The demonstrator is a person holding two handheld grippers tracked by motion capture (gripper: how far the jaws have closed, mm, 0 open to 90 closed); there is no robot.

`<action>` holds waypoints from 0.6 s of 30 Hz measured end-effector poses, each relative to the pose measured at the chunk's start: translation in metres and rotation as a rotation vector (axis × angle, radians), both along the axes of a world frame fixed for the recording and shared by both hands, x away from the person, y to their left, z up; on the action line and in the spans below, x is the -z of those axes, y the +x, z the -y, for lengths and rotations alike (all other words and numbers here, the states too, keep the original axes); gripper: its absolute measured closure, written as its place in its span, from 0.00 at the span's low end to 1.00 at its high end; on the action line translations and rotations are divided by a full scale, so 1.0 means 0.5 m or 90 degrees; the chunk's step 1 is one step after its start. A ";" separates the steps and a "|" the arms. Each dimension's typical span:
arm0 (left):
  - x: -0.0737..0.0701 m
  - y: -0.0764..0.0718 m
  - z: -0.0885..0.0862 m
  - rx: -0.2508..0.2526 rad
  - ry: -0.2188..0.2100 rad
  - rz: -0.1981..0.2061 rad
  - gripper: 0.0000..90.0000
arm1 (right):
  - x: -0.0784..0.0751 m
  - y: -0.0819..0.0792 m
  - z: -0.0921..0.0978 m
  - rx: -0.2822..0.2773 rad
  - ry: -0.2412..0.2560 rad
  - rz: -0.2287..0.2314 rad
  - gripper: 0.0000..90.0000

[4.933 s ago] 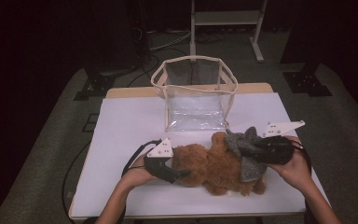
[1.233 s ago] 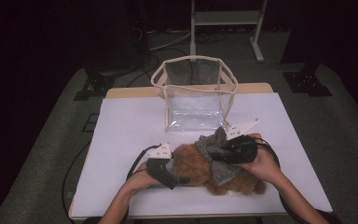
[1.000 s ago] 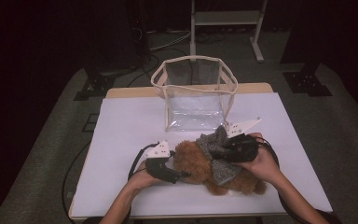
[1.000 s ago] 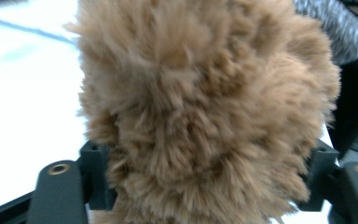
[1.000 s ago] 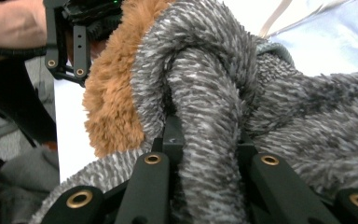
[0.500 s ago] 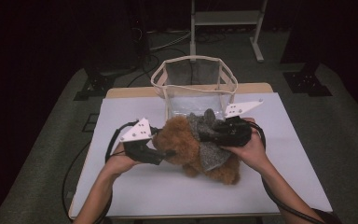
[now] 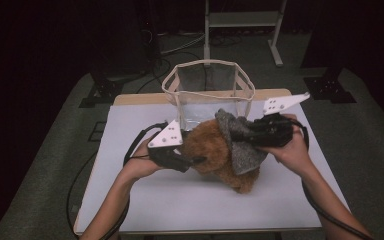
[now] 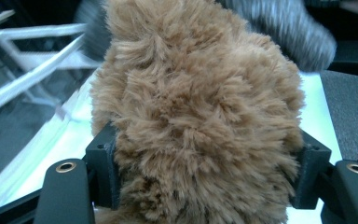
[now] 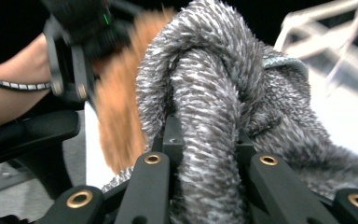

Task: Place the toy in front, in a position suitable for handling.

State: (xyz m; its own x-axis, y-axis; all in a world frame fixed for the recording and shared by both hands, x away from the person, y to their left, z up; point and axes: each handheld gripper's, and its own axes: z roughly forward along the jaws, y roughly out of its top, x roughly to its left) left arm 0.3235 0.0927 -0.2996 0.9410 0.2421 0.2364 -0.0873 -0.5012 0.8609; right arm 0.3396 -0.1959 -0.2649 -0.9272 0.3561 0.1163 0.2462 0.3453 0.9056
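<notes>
1. Since the earlier frames, the brown plush toy [image 7: 214, 150] is seen to have been lifted from the near part of the worktop [image 7: 145, 200] and carried toward the far side, up to the clear bag [image 7: 207, 92].
2. Nearest the person, the forearms are seen entering from the bottom of the high view, one hand on each claw.
3. The left claw [image 7: 192, 161] is noted clamped on the toy's brown fur; in the left gripper view the fur [image 8: 200, 116] is pressed between both jaws.
4. The right claw [image 7: 240, 134] is noted closed on the toy's grey knitted garment [image 7: 237, 145]; in the right gripper view a roll of grey fabric [image 9: 209, 154] is pinched between the jaws.
5. The toy is held between the two claws, raised off the worktop, just in front of the bag.
6. Farther off, the bag is recorded standing upright at the worktop's far edge, mouth open.
7. Beyond it, a white metal frame [image 7: 242, 20] is observed on the floor.
</notes>
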 end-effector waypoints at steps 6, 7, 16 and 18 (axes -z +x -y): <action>-0.018 0.015 0.065 0.017 0.011 0.014 0.32 | -0.094 0.006 -0.040 -0.002 -0.072 0.059 0.82; -0.021 0.017 0.072 0.021 0.013 0.016 0.32 | -0.099 0.008 -0.045 -0.002 -0.083 0.063 0.82; -0.015 0.018 0.109 0.035 0.034 0.027 0.21 | -0.056 0.014 -0.023 0.009 -0.166 0.041 0.85; -0.015 0.017 0.109 0.037 0.027 0.028 0.17 | -0.049 0.014 -0.014 0.011 -0.167 0.035 0.85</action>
State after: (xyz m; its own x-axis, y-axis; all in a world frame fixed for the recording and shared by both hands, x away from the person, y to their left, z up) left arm 0.3321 0.0383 -0.2923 0.9418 0.1758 0.2865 -0.1546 -0.5303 0.8336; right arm 0.3465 -0.1888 -0.2402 -0.9231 0.3832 -0.0326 0.2070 0.5664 0.7977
